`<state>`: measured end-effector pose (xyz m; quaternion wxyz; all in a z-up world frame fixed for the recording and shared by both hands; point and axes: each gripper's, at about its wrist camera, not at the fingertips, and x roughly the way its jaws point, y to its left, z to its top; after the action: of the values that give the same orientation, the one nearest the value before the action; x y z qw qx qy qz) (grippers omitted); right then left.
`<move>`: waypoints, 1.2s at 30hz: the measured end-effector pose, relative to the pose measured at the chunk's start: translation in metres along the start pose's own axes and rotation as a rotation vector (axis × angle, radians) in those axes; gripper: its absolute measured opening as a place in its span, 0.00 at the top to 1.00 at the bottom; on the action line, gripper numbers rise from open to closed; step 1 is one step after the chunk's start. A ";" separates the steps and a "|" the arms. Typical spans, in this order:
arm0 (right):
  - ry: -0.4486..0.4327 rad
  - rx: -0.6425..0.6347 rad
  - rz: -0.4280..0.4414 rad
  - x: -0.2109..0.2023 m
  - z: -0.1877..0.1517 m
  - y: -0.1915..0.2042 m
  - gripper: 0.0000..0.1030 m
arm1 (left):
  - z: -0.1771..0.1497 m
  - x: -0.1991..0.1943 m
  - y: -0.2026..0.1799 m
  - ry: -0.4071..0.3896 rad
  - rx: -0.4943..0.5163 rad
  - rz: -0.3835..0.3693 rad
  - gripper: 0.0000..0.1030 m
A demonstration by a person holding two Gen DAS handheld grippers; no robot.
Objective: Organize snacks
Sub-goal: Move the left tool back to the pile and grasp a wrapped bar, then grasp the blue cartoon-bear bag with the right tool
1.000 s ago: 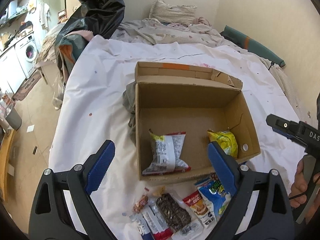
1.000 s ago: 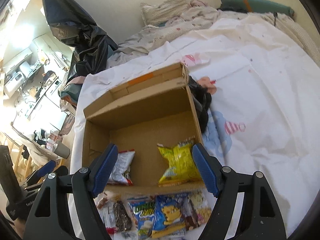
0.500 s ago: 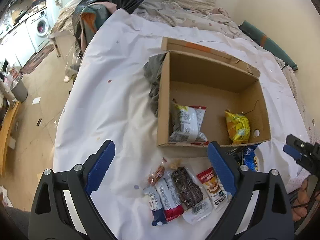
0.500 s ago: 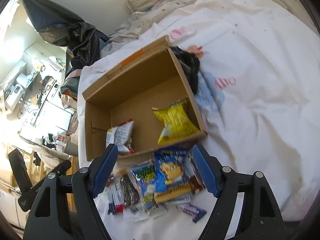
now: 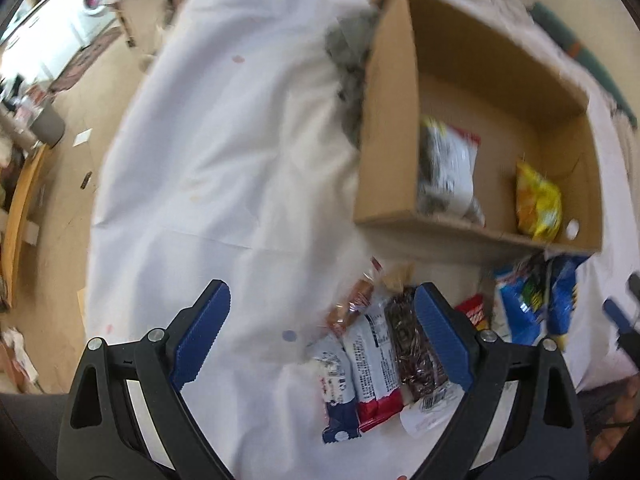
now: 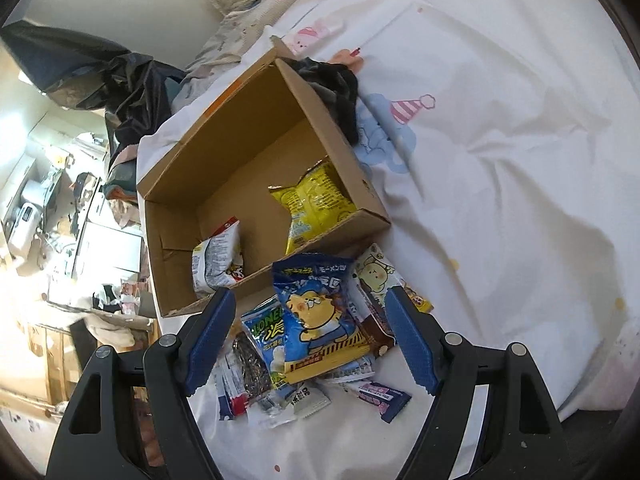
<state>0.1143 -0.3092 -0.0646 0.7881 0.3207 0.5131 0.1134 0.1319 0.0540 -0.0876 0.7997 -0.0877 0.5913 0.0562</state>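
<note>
Lowered left claw [image 5: 322, 338] nears snack bars [image 5: 380, 356], lengthwise toward box [image 5: 390, 120].

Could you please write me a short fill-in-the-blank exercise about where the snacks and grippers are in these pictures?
1. The cardboard box holds exactly ____ snack bags.
2. The bag in the box nearest the dark cloth is coloured ____.
3. The blue cat bag lies ____ the box, on the white sheet.
4. The jaws of the right gripper stand ____ and hold nothing.

Missing words: two; yellow; outside; open
</note>
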 end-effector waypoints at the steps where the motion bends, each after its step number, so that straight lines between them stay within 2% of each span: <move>1: 0.000 0.005 0.002 0.000 0.001 -0.001 0.23 | -0.001 0.005 -0.004 0.011 0.018 0.006 0.15; 3: 0.002 0.009 0.003 0.000 0.001 -0.002 0.23 | -0.002 0.018 -0.014 0.032 0.065 0.026 0.30; 4: 0.003 0.010 0.003 0.000 0.001 -0.002 0.23 | -0.003 0.022 -0.017 0.034 0.080 0.043 0.41; 7: 0.007 0.014 0.002 -0.001 0.002 -0.005 0.23 | -0.006 0.034 -0.022 0.061 0.108 0.051 0.46; 9: 0.010 0.012 -0.015 0.000 0.003 -0.006 0.23 | -0.008 0.038 -0.023 0.077 0.112 0.035 0.62; 10: 0.013 0.012 -0.022 0.000 0.003 -0.006 0.23 | -0.009 0.038 -0.025 0.086 0.117 0.031 0.76; 13: 0.032 0.012 -0.028 0.004 0.003 -0.005 0.23 | -0.011 0.032 -0.025 0.068 0.129 0.013 0.86; 16: 0.039 0.007 -0.029 0.006 0.002 -0.005 0.23 | -0.019 0.009 -0.023 0.057 0.118 -0.036 0.87; 19: 0.050 0.023 -0.021 0.008 0.001 -0.008 0.23 | -0.030 -0.024 -0.019 0.004 0.104 -0.076 0.87; 22: 0.072 0.035 -0.019 0.013 0.000 -0.010 0.23 | -0.037 -0.050 -0.010 -0.067 0.048 -0.122 0.87; 27: 0.141 0.008 -0.031 0.034 -0.005 -0.003 0.23 | -0.037 -0.055 0.004 -0.084 -0.061 -0.174 0.87; 31: 0.195 -0.062 -0.116 0.060 -0.007 0.007 0.23 | -0.035 -0.053 0.004 -0.077 -0.076 -0.169 0.87; 36: 0.237 -0.135 -0.150 0.085 -0.008 0.017 0.23 | -0.036 -0.050 0.012 -0.064 -0.109 -0.169 0.87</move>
<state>0.1480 -0.2499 -0.1187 0.7480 0.2122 0.6162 0.1253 0.0808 0.0591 -0.0514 0.8141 -0.1787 0.5521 0.0235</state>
